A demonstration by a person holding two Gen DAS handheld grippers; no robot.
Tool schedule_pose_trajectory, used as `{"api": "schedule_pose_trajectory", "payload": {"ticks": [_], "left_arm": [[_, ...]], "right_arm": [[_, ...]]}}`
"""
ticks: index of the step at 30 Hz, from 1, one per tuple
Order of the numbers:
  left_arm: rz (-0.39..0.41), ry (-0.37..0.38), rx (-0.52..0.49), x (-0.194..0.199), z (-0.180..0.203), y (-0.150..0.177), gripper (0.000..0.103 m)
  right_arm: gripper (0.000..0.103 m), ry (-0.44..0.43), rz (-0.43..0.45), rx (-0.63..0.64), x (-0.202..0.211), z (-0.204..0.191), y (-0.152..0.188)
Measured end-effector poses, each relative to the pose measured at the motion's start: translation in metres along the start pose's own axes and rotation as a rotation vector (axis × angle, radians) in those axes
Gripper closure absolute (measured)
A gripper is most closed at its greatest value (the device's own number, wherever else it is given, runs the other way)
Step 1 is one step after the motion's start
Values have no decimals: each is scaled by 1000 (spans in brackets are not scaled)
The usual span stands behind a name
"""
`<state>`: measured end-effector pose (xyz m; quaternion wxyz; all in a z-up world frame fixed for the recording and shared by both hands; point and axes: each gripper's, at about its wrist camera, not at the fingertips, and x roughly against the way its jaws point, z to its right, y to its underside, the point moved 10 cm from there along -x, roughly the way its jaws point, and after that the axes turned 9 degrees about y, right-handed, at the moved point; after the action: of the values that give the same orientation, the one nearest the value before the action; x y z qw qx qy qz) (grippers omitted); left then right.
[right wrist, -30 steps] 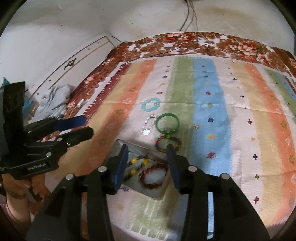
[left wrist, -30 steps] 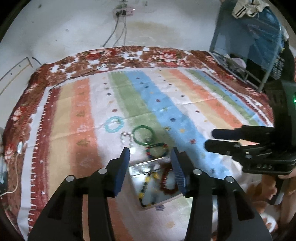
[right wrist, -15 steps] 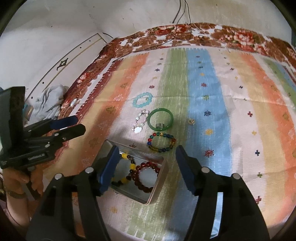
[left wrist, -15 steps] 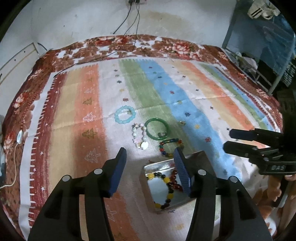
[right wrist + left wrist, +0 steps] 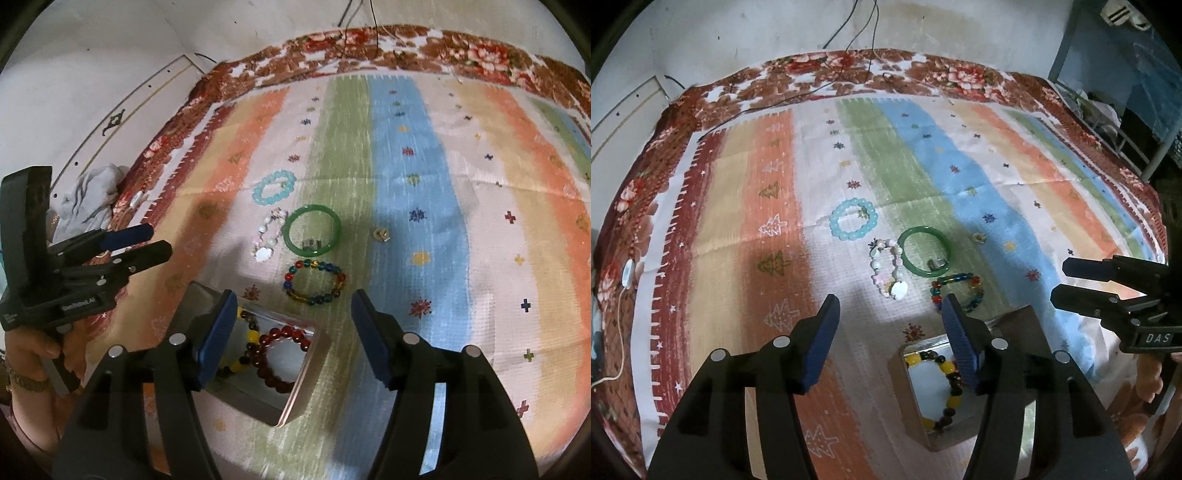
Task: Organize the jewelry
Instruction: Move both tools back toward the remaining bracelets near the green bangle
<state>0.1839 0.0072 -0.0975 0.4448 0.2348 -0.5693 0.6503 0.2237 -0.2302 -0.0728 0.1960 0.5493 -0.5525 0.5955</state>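
A metal tin (image 5: 908,398) (image 5: 303,376) on the striped cloth holds a yellow-and-dark bead bracelet (image 5: 945,391) and a dark red bead bracelet (image 5: 280,354). Beyond it lie a multicolour bead bracelet (image 5: 956,291) (image 5: 314,282), a green bangle (image 5: 925,251) (image 5: 314,230), a pink-white charm bracelet (image 5: 886,271) (image 5: 267,236) and a turquoise bead bracelet (image 5: 853,218) (image 5: 275,186). My left gripper (image 5: 890,306) hovers near the charm bracelet, its jaws opening with nothing between them. Just short of the multicolour bracelet, my right gripper (image 5: 293,299) stands open and holds nothing.
A small ring (image 5: 936,263) lies inside the bangle and a small gold piece (image 5: 382,233) sits to its right. A floral blanket (image 5: 849,70) borders the cloth, with cables at the far wall. A grey rag (image 5: 92,195) lies on the floor to the left.
Both grippers have come down and closer to the jewellery, and both sets of jaws stand wider. The tin has slid toward the bottom of both views.
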Motion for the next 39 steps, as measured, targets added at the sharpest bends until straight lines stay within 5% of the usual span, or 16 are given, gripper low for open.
{"api": "schedule_pose_trajectory", "payload": {"ticks": [39], "left_arm": [[-102, -72, -70, -55, -18, -28, 43]], "right_arm": [[39, 69, -116, 65, -69, 13, -29]]}}
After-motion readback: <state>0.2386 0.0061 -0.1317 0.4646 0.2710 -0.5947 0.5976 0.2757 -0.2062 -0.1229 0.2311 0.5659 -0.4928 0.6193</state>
